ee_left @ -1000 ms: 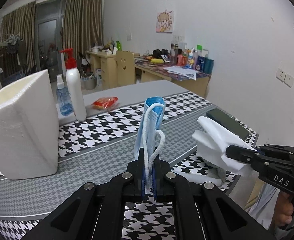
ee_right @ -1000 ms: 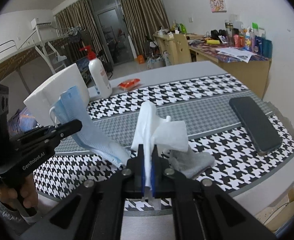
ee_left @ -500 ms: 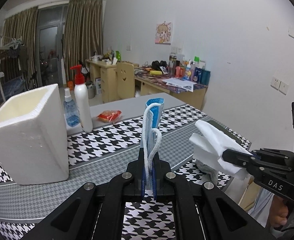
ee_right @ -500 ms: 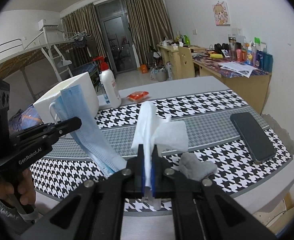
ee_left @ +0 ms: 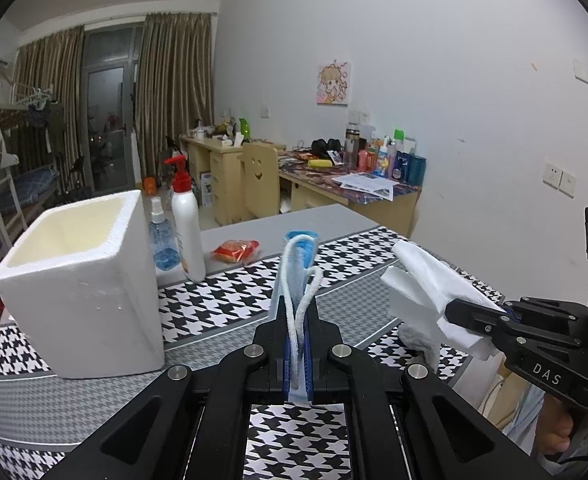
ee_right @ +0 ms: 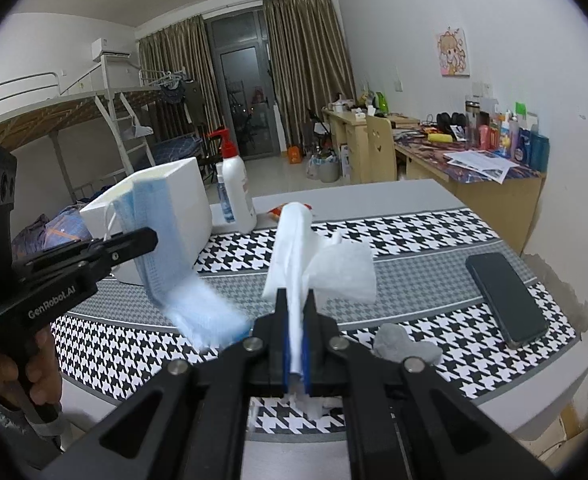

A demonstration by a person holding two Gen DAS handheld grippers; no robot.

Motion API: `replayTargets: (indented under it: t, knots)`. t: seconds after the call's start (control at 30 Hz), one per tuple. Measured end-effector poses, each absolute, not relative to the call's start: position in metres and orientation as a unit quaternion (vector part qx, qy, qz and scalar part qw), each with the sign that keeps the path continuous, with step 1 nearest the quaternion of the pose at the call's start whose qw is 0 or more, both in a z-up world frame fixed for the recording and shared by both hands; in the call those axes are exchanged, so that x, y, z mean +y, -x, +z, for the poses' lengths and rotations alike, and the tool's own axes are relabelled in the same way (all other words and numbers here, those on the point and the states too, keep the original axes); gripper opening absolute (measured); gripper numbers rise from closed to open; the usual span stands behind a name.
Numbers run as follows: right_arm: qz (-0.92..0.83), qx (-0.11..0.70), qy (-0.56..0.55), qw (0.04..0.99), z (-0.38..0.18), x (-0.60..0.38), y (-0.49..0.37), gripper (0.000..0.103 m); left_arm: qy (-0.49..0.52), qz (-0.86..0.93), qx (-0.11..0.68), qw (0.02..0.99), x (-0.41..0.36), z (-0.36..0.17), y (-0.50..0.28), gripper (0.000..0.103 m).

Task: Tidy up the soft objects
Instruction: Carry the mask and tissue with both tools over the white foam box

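My left gripper is shut on a blue face mask, whose white ear loops stick up between the jaws. Seen from the right wrist, the same left gripper holds the mask hanging above the table. My right gripper is shut on a white tissue that stands up from the jaws; in the left wrist view that right gripper and tissue are at the right. A white foam box with an open top stands at the left. A grey crumpled cloth lies on the table.
A houndstooth table cover spans the table. A pump bottle, a small spray bottle and an orange packet sit behind the box. A dark phone lies at the right edge. A hand grips the left tool.
Both grippers have risen above the table with the mask and the tissue still held. The mask's lower end has lifted off the table cover.
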State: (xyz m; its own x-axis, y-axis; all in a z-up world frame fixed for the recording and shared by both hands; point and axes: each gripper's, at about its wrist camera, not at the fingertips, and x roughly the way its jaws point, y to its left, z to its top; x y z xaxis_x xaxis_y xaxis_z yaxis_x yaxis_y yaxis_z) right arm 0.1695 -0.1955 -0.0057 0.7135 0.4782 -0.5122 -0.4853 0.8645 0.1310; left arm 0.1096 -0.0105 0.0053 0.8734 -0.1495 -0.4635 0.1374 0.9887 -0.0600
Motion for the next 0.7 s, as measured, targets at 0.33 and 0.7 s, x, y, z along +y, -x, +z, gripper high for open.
replayTargets:
  t: [0.33, 0.7]
  knots:
    - [0.267, 0.26, 0.011, 0.928, 0.001, -0.186, -0.166, 0.007, 0.011, -0.063, 0.238, 0.969, 0.0, 0.006, -0.106, 0.003]
    - [0.276, 0.255, 0.015, 0.927, 0.005, -0.173, -0.166, 0.007, 0.009, -0.051, 0.232, 0.971, 0.01, 0.012, -0.103, 0.003]
